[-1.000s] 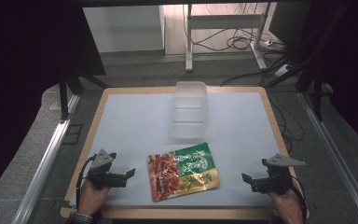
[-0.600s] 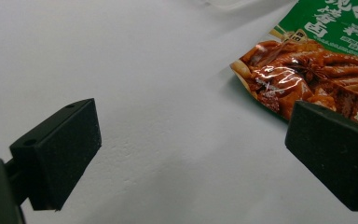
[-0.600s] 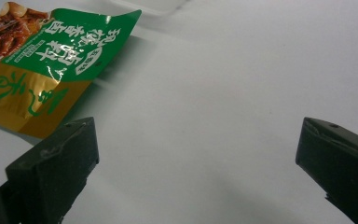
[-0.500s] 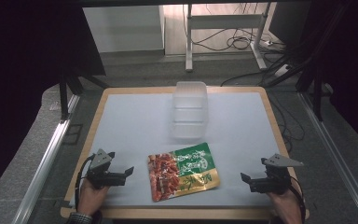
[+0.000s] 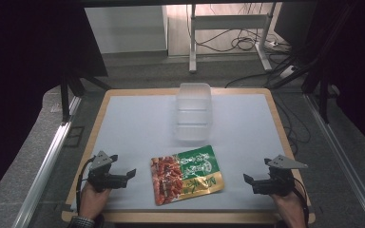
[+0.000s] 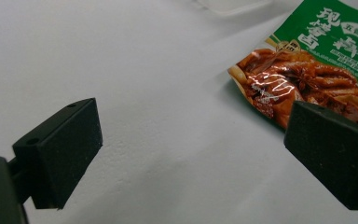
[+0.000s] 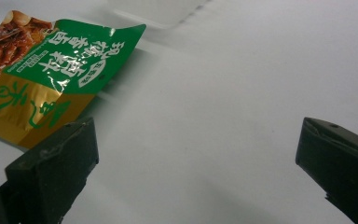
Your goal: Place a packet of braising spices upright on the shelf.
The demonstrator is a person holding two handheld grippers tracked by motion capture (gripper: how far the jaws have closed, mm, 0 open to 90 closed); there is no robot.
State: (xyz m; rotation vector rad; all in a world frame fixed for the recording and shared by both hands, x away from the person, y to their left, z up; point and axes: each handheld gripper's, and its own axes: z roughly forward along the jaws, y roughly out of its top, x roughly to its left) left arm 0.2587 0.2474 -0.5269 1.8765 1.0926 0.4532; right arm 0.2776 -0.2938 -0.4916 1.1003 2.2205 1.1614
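Resting low at the near left of the tabletop (image 5: pixel 138 123):
Left tool (image 5: pixel 129 175): held in the person's left hand (image 5: pixel 92 199), pointing right toward the packet; released, its two black jaws standing wide apart with nothing between them.
Left tool's own view (image 6: pixel 191 154): bare white surface between the jaws; the packet's red corner lies just past the right-hand jaw.
Snack packet (image 5: pixel 186 173): lying flat on the tabletop near the front edge, between the two tools and apart from both; red picture of food on its left half, green and yellow print with white characters on its right half; glossy, slightly crumpled.
Clear container (image 5: pixel 193 111): standing behind the packet, toward the far edge of the tabletop, just beyond the packet's top edge.
Right tool (image 5: pixel 248 180): held in the person's right hand (image 5: pixel 290 204) at the near right, pointing left toward the packet; released, jaws wide apart and grasping nothing.
Right tool's own view (image 7: pixel 196 154): bare surface between the jaws; the packet's green and yellow end lies ahead, behind the left-hand jaw.
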